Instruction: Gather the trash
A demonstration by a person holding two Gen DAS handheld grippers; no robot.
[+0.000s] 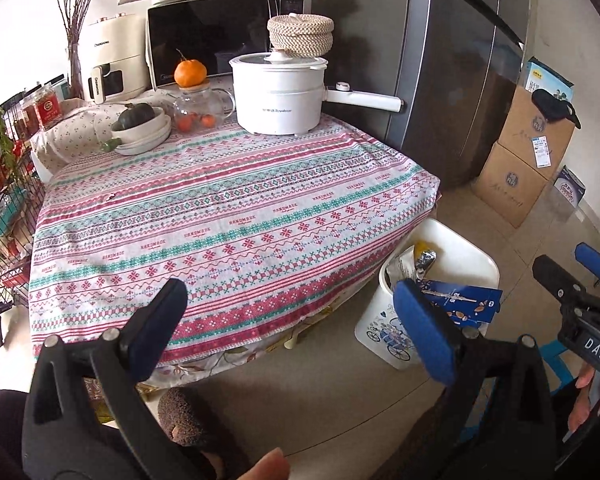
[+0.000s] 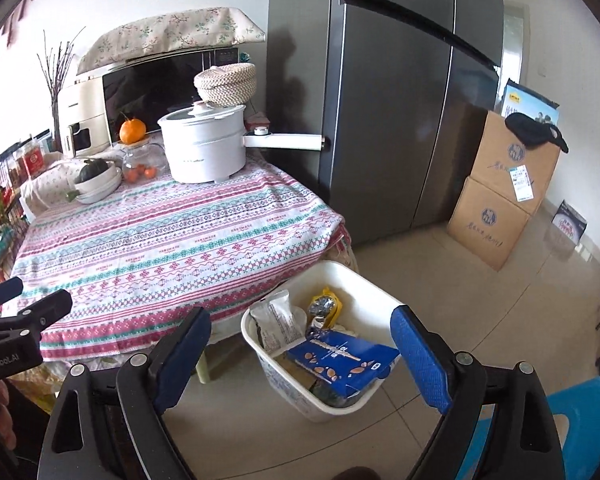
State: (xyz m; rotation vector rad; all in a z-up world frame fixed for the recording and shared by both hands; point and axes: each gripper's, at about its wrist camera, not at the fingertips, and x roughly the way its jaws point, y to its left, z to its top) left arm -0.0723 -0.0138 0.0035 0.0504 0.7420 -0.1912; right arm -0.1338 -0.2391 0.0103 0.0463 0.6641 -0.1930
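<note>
A white trash bin [image 2: 352,276] stands on the floor by the table's right corner; it also shows in the left wrist view [image 1: 452,236]. In it lie a blue snack box [image 2: 340,356], a white wrapper [image 2: 278,320] and a yellow-and-foil wrapper [image 2: 326,306]. The blue box also shows in the left wrist view [image 1: 466,302]. My left gripper [image 1: 296,320] is open and empty above the table's front edge. My right gripper [image 2: 300,342] is open and empty, held above the bin. The right gripper also shows at the right of the left wrist view [image 1: 572,272].
The table [image 1: 228,216] has a patterned cloth. At its back stand a white electric pot [image 1: 278,92], a glass teapot [image 1: 198,110] with an orange on top, a bowl [image 1: 140,126], a microwave [image 1: 216,36]. A grey fridge [image 2: 400,100] and cardboard boxes [image 2: 504,196] stand right. A wire rack [image 1: 0,184] stands left.
</note>
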